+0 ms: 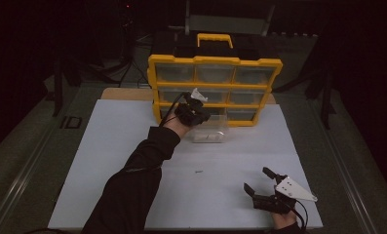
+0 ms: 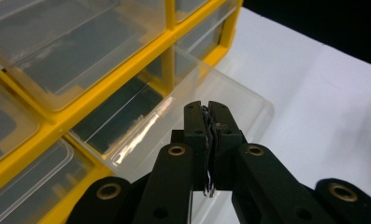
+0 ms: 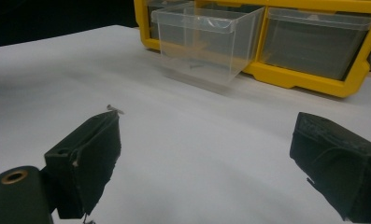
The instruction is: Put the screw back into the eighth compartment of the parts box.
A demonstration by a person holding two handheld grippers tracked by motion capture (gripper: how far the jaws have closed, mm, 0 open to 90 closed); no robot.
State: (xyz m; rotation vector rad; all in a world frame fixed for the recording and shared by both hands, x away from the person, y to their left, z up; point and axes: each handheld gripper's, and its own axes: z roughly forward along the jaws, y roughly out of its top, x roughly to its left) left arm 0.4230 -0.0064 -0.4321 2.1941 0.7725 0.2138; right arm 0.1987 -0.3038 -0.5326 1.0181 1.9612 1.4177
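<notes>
- From the high view, the left gripper [image 1: 195, 113] is out at the far edge of the white tabletop [image 1: 132, 146], right over the clear drawer [image 1: 210, 131] pulled out from the bottom row of the yellow organizer [image 1: 214, 87]. The right gripper [image 1: 261, 181] sits near the tabletop's near right corner, jaws spread apart and nothing between them. A tiny dark screw [image 1: 199, 171] lies on the tabletop between the two, well apart from the drawer
- In the left gripper view, the jaws are pressed together on something thin and dark, a small screw [image 2: 208, 140] by the look of it, though it's too slim to be sure. Just past the tips is the open drawer [image 2: 211, 98], its mouth facing up
- In the right gripper view, the drawer [image 3: 206, 37] stands out from the organizer [image 3: 314, 74] near the far edge, and the loose screw [image 3: 114, 109] lies just beyond one jaw
- I'd judge this the drop-off step: the piece is carried to the drawer, not yet let go. Next the tips need to hang over the drawer's opening, then part so it falls inside and not on the rim
</notes>
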